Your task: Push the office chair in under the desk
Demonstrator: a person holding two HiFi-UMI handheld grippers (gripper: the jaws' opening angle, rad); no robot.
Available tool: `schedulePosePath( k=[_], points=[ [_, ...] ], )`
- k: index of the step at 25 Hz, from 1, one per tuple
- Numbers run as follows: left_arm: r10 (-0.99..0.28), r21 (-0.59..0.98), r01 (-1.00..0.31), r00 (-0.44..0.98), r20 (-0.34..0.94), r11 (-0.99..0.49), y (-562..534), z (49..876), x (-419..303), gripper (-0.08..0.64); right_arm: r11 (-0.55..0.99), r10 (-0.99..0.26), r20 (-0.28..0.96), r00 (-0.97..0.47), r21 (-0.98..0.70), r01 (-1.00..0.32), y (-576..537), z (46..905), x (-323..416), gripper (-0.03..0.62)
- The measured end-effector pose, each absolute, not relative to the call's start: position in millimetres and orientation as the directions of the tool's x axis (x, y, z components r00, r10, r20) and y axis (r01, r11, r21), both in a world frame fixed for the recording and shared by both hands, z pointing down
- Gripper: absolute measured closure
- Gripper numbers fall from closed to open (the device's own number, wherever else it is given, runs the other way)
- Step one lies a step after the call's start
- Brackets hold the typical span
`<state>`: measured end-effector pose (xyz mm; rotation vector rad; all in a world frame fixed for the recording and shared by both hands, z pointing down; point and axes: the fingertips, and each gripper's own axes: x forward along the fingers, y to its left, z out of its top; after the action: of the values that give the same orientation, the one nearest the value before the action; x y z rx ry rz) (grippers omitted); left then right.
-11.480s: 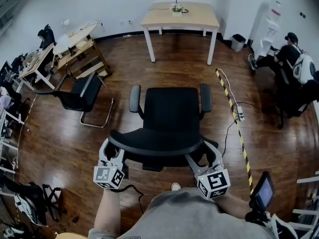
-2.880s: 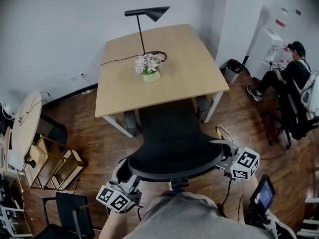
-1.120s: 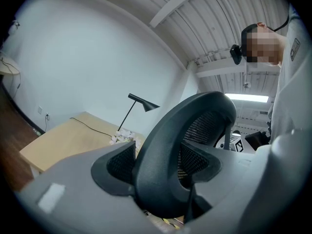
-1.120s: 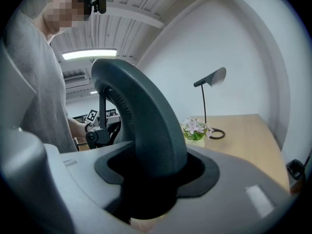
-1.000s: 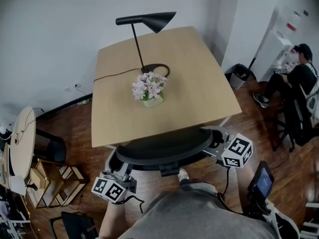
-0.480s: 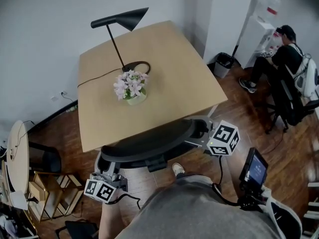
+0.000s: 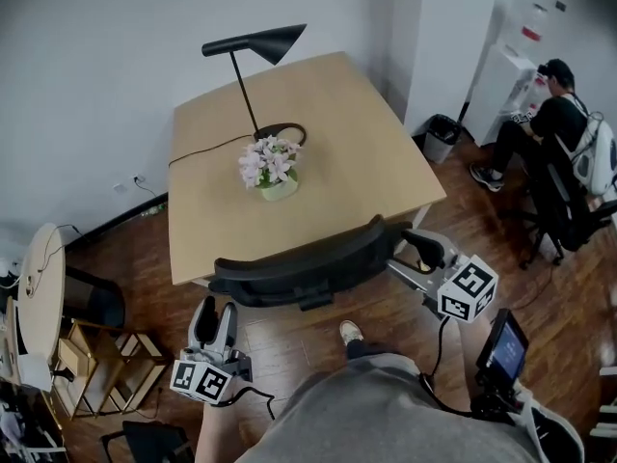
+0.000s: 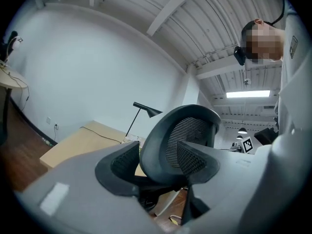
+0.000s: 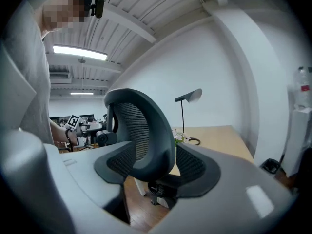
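The black mesh office chair (image 7: 299,266) stands with its seat under the wooden desk (image 7: 366,162), and only its curved back shows at the desk's near edge. My left gripper (image 7: 214,309) hangs below and left of the back's left end, apart from it. Its jaws are closing with nothing between them, and in the left gripper view (image 8: 156,162) the chair (image 8: 190,130) stands beyond them. My right gripper (image 7: 410,244) is open just off the back's right end. In the right gripper view (image 9: 153,165) the chair (image 9: 141,126) fills the gap beyond the pads.
On the desk stand a black lamp (image 7: 255,44) and a pot of flowers (image 7: 270,167). A person (image 7: 564,114) sits at the right near a white dispenser (image 7: 511,56) and a bin (image 7: 443,133). A round table (image 7: 39,287) and a wooden shelf (image 7: 96,355) stand left.
The left gripper has come off the chair back's left end and dropped back toward me. The right gripper has also parted from the back's right end. The chair sits a little deeper.
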<state>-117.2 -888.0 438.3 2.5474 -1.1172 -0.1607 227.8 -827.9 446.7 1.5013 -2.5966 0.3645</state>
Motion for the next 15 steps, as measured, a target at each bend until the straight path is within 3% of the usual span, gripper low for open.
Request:
schedulePosePath(
  k=[9, 11, 15],
  points=[
    [-0.624, 0.401, -0.596, 0.778, 0.073, -0.696, -777.2, 453.4, -95.6, 0.559, 0.501, -0.814, 0.247, -0.526, -0.159, -0.851, -720.7, 458.4, 161.3, 0.541],
    [-0.589, 0.416, -0.568, 0.803, 0.092, -0.71, -755.0, 461.4, -88.5, 0.56, 0.503, -0.804, 0.266, -0.531, -0.17, -0.847, -701.0, 466.0, 145.1, 0.585],
    [-0.524, 0.45, -0.514, 0.844, 0.113, -0.73, -717.5, 471.5, -71.6, 0.56, 0.509, -0.788, 0.287, -0.545, -0.192, -0.839, -670.2, 474.9, 119.6, 0.586]
  ],
)
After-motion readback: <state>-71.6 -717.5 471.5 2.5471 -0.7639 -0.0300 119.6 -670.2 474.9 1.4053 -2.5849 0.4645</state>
